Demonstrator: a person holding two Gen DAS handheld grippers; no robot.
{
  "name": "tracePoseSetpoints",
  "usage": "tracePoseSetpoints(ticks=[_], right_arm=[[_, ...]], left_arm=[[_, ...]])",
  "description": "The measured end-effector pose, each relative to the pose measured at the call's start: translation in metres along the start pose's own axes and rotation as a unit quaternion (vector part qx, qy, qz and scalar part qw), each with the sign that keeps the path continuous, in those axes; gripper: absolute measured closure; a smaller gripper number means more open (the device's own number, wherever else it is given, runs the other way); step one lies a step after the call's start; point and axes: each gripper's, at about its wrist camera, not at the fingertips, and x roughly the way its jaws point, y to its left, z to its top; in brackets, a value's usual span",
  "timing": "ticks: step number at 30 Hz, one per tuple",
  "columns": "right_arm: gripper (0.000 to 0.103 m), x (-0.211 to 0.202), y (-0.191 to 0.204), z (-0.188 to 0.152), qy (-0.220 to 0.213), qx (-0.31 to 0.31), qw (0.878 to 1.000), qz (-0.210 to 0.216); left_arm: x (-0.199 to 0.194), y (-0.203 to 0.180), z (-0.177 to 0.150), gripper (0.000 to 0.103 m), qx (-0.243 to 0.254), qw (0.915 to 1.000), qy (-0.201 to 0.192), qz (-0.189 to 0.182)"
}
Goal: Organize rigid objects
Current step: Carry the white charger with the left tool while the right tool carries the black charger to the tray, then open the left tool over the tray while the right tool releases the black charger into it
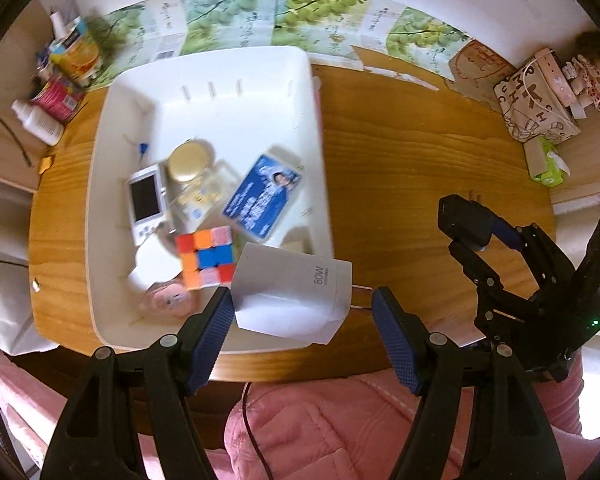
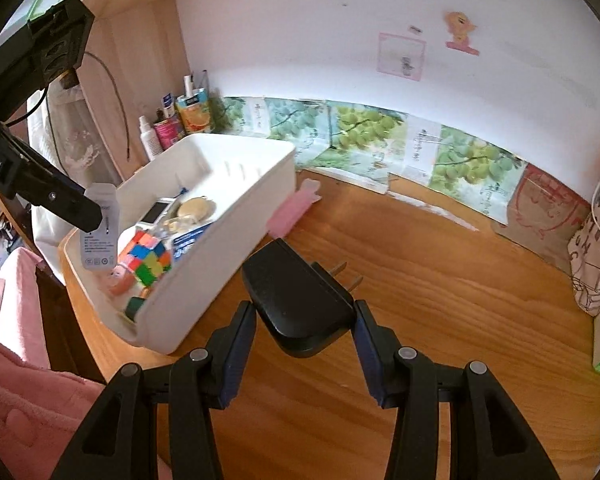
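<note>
The white charger (image 1: pixel 296 296) at the near edge of the bin bore "80W"; the left tool's (image 2: pixel 40 184) black body read "Robot.AI"; other print stayed illegible

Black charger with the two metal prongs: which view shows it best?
The right wrist view. There the black charger fills the centre, clamped between the right gripper fingers, prongs clear. The left wrist view shows it small, at the side, partly hidden by fingers.

My left gripper (image 1: pixel 304 316) points straight down, jaws wide and clamping; my right gripper (image 2: pixel 305 354) slants downward, jaws narrower, gripping.
</note>
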Motion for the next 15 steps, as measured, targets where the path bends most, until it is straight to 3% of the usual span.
tracePoseSetpoints(ticks=[15], right_arm=[[0.054,0.012,0.079,0.028,-0.004,-0.042,0.998,0.038]], left_arm=[[-0.006,0.068,-0.014,0.029,-0.029,0.9994,0.001,0.02]])
